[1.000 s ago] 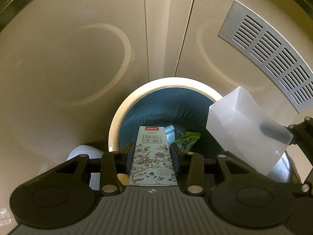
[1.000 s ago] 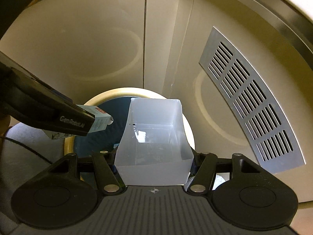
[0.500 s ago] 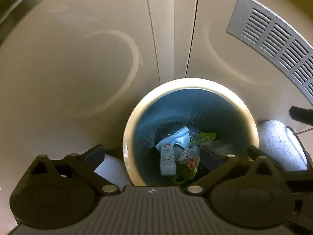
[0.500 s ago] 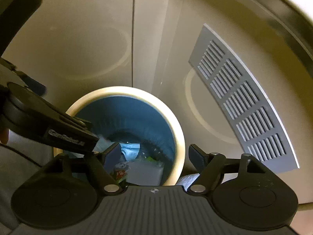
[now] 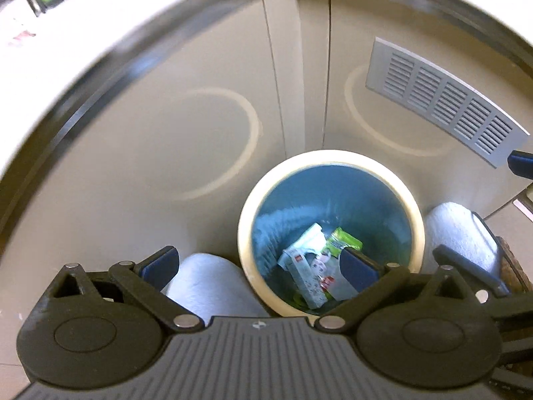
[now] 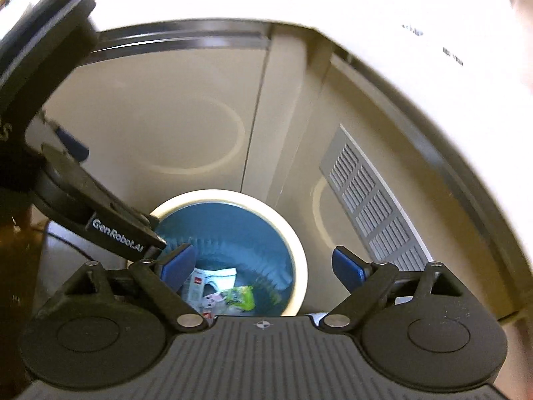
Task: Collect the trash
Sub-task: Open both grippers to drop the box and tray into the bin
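The trash (image 5: 313, 266) sits at the bottom of the bin (image 5: 248, 250), and I can see it from both wrist views: a pale printed carton (image 5: 308, 283) with a small red mark lying lengthwise, a green wrapper (image 5: 343, 241) just beside it toward the far side, and some white crumpled packaging (image 5: 308, 238) touching both. The pieces overlap, so I cannot tell exactly how many there are. The bin is round, with a cream rim and a blue liner (image 5: 366, 206) bunched along the inner wall.

My left hand-held gripper (image 5: 260, 263) hovers above the bin with its jaws spread wide and nothing between them; one blue pad (image 5: 359, 266) hangs over the bin's mouth, the other is off to the left above a white rounded shape I cannot identify (image 5: 210, 283). My right hand-held gripper (image 6: 263, 265) is also above the bin, its jaws opening, with nothing between the pads; only the trash far below shows through the gap. In the right wrist view the left tool's black body crosses the left side, its edge overlapping the bin rim.

Behind the bin stand beige cabinet doors (image 5: 166, 133) with faint ring marks, and a grey slotted vent (image 5: 446, 100) to the right. A pale tabletop (image 6: 366, 6) edge curves across the top.
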`<action>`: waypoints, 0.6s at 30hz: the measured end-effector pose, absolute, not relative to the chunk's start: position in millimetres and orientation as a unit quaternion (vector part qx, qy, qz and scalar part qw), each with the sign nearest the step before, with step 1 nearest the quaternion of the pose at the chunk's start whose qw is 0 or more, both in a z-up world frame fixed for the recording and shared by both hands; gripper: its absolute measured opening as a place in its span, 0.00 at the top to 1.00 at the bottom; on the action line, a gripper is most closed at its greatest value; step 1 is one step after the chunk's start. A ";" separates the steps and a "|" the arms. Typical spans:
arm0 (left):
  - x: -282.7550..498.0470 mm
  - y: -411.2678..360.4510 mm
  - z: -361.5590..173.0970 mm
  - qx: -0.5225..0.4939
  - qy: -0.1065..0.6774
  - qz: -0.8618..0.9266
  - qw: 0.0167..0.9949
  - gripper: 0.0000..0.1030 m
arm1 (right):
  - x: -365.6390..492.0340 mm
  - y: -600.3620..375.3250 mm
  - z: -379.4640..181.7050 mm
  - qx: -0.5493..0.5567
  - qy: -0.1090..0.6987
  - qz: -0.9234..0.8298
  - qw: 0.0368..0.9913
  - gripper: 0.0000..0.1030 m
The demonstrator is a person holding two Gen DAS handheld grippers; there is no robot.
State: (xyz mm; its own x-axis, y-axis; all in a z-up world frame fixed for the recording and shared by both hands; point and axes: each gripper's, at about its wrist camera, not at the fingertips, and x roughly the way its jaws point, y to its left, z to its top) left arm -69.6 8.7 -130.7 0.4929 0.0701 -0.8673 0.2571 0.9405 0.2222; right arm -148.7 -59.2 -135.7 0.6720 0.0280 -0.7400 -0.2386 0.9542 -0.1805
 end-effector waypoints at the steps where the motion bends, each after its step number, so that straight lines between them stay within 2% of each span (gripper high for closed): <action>1: -74.1 7.1 -128.2 0.163 0.495 -0.052 0.852 0.00 | -152.0 -60.7 -133.3 -0.131 0.393 0.075 0.907 0.12; 18: -94.2 8.5 -97.9 0.173 0.460 -0.051 0.869 0.00 | -186.7 -64.4 -109.4 -0.128 0.355 0.078 0.923 0.09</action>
State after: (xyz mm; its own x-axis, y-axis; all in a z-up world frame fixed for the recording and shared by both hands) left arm -94.2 8.5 -97.9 0.5718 0.0708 -0.8173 0.2478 0.9349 0.2543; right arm -186.7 -64.4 -109.4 0.7362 0.0521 -0.6748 -0.2342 0.9551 -0.1817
